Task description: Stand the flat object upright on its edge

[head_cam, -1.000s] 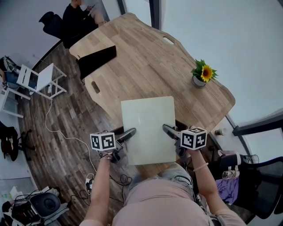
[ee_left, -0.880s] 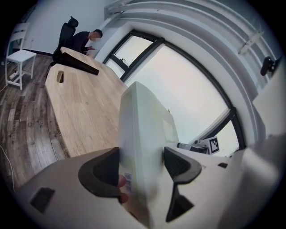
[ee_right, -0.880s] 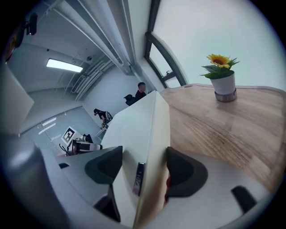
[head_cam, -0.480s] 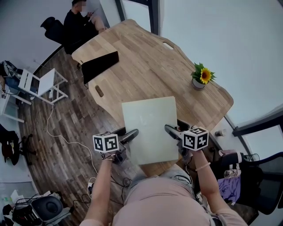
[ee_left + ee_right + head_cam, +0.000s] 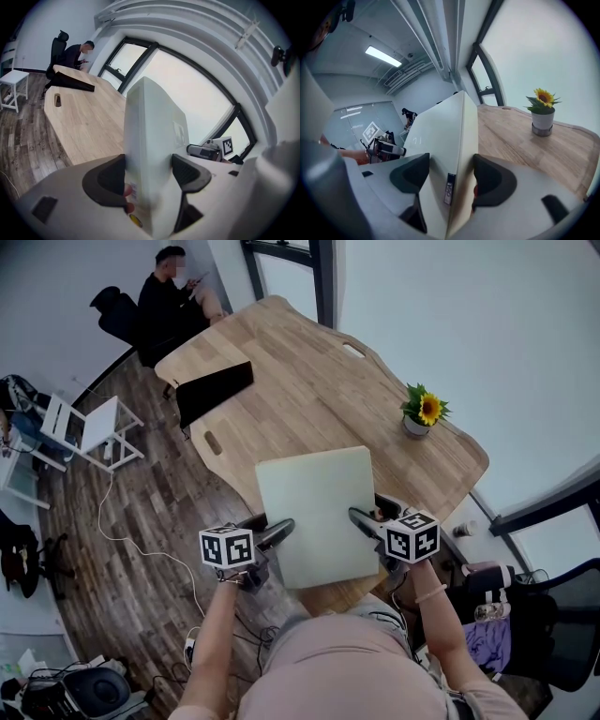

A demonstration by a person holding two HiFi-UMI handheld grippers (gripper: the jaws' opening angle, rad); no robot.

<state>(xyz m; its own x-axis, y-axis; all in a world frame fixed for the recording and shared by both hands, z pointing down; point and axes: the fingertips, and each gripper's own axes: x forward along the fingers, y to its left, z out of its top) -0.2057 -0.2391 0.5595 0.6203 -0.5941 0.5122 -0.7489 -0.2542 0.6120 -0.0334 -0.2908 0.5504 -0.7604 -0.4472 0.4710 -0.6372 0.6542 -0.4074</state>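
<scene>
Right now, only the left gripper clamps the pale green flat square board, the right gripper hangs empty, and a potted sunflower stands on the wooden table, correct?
No: the right gripper is not empty. The right gripper view shows its jaws clamped on the pale green flat square board too, opposite the left gripper. The potted sunflower does stand on the wooden table.

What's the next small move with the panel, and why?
Probably tip the flat panel toward vertical and lower one edge onto the table: the left gripper and right gripper each clamp a side edge, and its broad face is turned up, not yet upright.
</scene>
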